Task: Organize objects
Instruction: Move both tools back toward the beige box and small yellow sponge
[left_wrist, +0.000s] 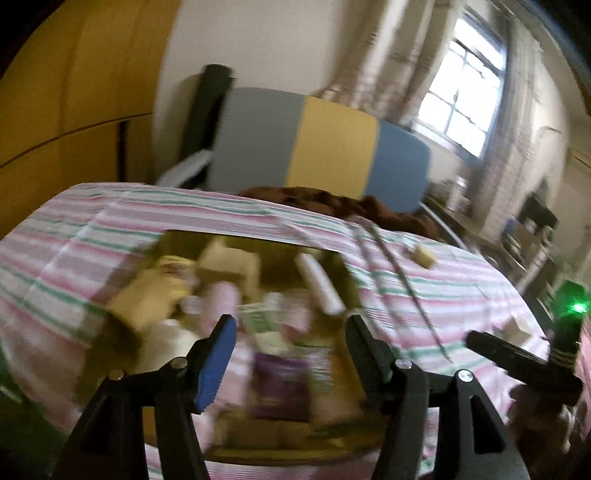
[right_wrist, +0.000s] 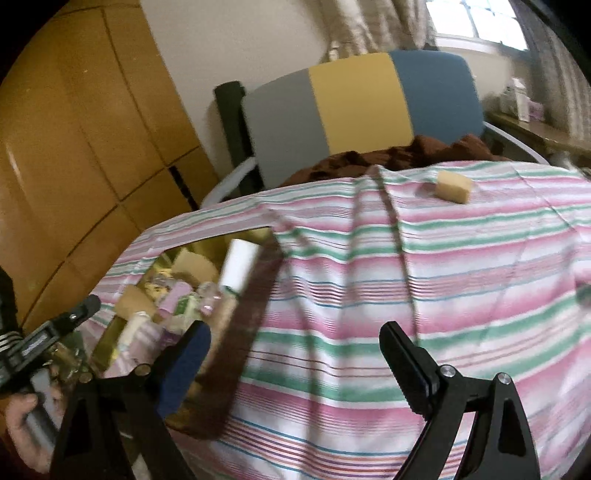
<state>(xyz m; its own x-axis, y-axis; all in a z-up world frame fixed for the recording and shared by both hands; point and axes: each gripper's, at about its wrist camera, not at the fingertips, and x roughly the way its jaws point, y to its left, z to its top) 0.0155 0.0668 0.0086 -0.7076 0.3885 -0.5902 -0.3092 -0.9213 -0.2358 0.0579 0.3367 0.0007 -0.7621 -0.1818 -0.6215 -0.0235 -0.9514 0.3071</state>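
Observation:
A brown-rimmed box (right_wrist: 255, 314) sits sunk in the pink, green and white striped cloth (right_wrist: 443, 277). It holds several small things: a white tube (right_wrist: 240, 266), a pink roll (left_wrist: 221, 299), tan blocks and a purple packet (left_wrist: 280, 384), all blurred. My left gripper (left_wrist: 290, 325) hovers over the box, open, with nothing pressed between its pads. My right gripper (right_wrist: 295, 332) stands open above the cloth, just right of the box rim, and is empty. One tan block (right_wrist: 452, 190) lies far back on the cloth. Another tan block (left_wrist: 517, 326) lies near the right gripper.
A chair with a grey, yellow and blue back (left_wrist: 332, 144) stands behind the table, with brown fabric (left_wrist: 332, 203) on its seat. A wooden cupboard (left_wrist: 55, 110) fills the left. A thin rod (left_wrist: 399, 284) lies across the cloth. A hand (right_wrist: 22, 424) holds the left gripper's handle.

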